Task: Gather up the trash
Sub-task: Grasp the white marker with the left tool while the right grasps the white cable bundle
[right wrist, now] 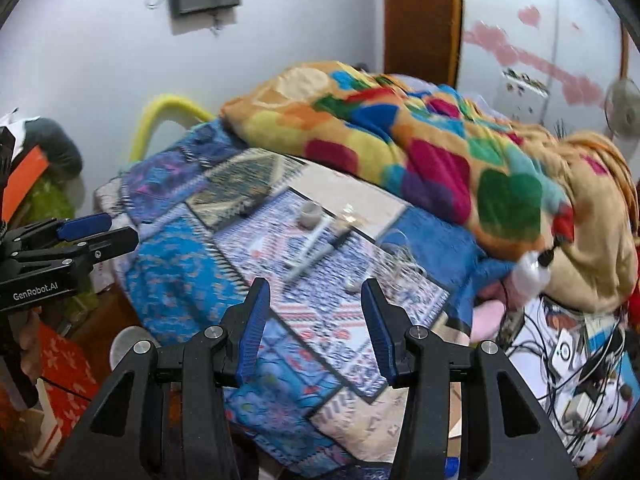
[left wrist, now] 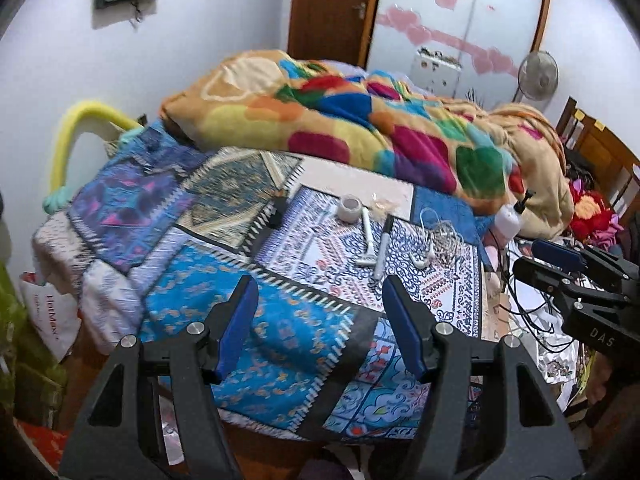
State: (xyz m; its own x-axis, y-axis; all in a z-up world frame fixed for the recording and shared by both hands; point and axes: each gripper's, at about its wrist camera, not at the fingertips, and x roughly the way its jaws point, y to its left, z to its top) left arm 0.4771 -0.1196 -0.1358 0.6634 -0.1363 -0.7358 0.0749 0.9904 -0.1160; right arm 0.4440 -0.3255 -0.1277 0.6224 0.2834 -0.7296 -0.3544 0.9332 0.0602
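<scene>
On the patchwork bedspread [left wrist: 224, 280] lie a small white tape roll [left wrist: 349, 208], a crumpled clear wrapper [left wrist: 382, 202], a white razor [left wrist: 367, 238], a marker pen [left wrist: 382, 246] and tangled white earphones [left wrist: 438, 242]. My left gripper [left wrist: 320, 320] is open and empty, hovering over the bed's near edge, short of these items. My right gripper [right wrist: 314, 320] is open and empty, also over the near edge. The tape roll [right wrist: 309, 215], the pen [right wrist: 320, 254] and the earphones [right wrist: 396, 266] show blurred in the right wrist view. Each gripper appears in the other's view: the right [left wrist: 560, 264], the left [right wrist: 92, 232].
A bunched colourful blanket [left wrist: 360, 120] covers the far half of the bed. A white spray bottle [left wrist: 508, 216] lies at the blanket's right edge. Cables and clutter [left wrist: 532, 320] fill the floor to the right. A white shopping bag [left wrist: 48, 312] sits at the left. Wardrobe and fan stand behind.
</scene>
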